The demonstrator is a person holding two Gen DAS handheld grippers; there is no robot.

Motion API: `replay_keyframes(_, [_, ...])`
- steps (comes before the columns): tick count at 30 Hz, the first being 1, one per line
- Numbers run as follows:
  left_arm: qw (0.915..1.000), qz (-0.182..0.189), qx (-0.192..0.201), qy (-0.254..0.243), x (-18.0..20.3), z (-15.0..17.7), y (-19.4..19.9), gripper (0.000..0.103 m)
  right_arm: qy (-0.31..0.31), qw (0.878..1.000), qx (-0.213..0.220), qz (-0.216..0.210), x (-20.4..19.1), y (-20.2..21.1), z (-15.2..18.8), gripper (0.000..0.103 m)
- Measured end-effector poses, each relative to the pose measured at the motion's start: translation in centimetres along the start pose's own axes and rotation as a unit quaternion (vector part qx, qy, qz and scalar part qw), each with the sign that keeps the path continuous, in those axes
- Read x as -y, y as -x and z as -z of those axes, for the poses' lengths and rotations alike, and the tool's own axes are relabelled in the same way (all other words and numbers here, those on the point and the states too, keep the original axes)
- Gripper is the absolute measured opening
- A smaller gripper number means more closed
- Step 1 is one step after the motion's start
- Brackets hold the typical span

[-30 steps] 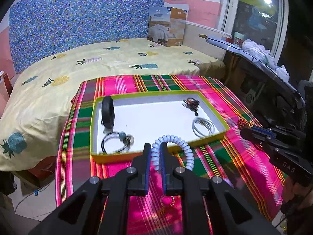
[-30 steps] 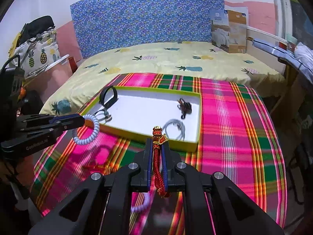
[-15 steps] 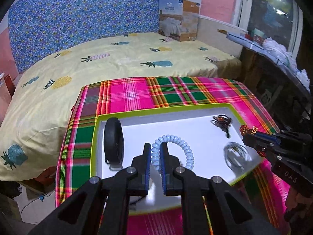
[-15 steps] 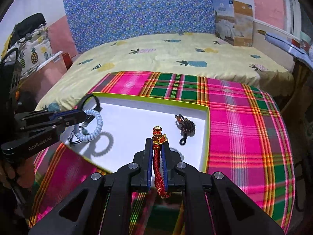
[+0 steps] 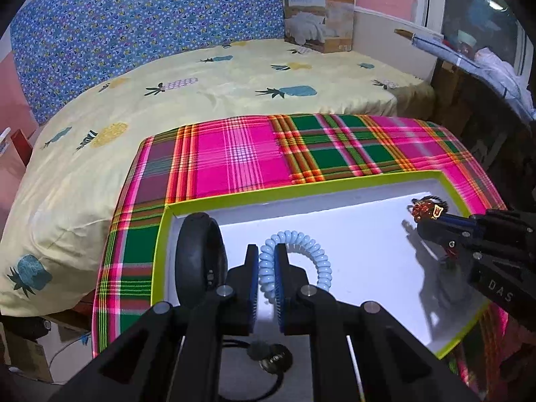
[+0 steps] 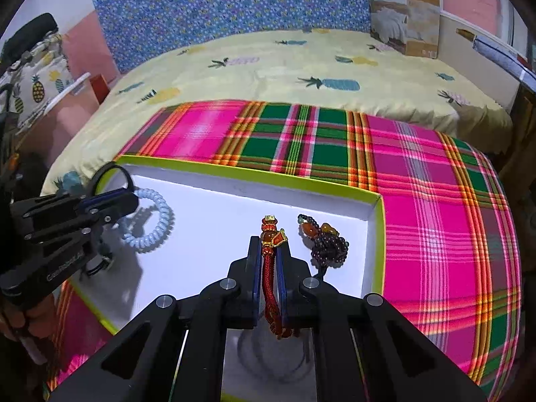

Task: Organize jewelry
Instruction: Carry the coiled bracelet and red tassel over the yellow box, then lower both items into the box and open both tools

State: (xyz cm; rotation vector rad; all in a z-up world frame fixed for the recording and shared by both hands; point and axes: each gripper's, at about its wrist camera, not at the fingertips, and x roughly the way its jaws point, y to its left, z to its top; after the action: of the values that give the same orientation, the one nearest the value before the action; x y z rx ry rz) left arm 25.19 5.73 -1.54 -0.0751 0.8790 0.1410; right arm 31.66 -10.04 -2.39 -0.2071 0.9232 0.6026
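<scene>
OK, both grippers over the tray [image 5: 160, 244], a white-floored box w/ lime-green rim sitting on the pink/green plaid cloth [image 5: 241, 154]. Left gripper [image 5: 266, 261]: fingers narrow, pinching the pale-blue spiral coil bracelet [image 5: 315, 254]; its loop sticks out fwd above the tray floor, can't tell if it touches. Right gripper [image 6: 268, 254]: fingers narrow, clamped on the red braided cord bracelet [image 6: 270, 288], gold/amber beads poking out past the tips, tail hanging below. In tray: black bangle [image 5: 197, 261] upright at the left end, just beside left gripper; dark garnet bead bracelet [image 6: 326, 244] lying near the far right corner, just beside right gripper; black cord w/ round pendant [image 5: 271, 361] under left gripper, partly hidden. Yellow pineapple bedsheet [image 5: 214, 77] behind.
</scene>
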Motion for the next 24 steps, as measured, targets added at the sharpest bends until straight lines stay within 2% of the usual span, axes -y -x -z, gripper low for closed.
replay_keyframes(7, [0.9999, -0.010, -0.005, -0.005, -0.2, 0.1, -0.7, 0.010, -0.013, 1.000, -0.016, 0.011, 1.0, -1.2, -0.1, 0.009])
replay_keyframes(10, [1.0000, 0.003, -0.001, 0.000, -0.3, 0.2, -0.7, 0.010, -0.020, 1.000, -0.018, 0.005, 1.3, -1.2, -0.2, 0.009])
replay_keyframes(12, [1.0000, 0.004, 0.003, -0.001, -0.2, 0.2, -0.6, 0.011, -0.020, 1.000, -0.019, 0.005, 1.2, -1.2, -0.3, 0.014])
replay_keyframes(13, [1.0000, 0.007, 0.004, -0.002, -0.2, 0.3, -0.5, 0.010, -0.018, 1.000, -0.019, 0.006, 1.3, -1.2, -0.2, 0.017])
replay_keyframes(24, [0.9998, 0.013, 0.017, 0.002, -0.4, 0.7, 1.1, 0.012, -0.007, 1.000, -0.005, 0.003, 0.4, 0.7, 0.4, 0.017])
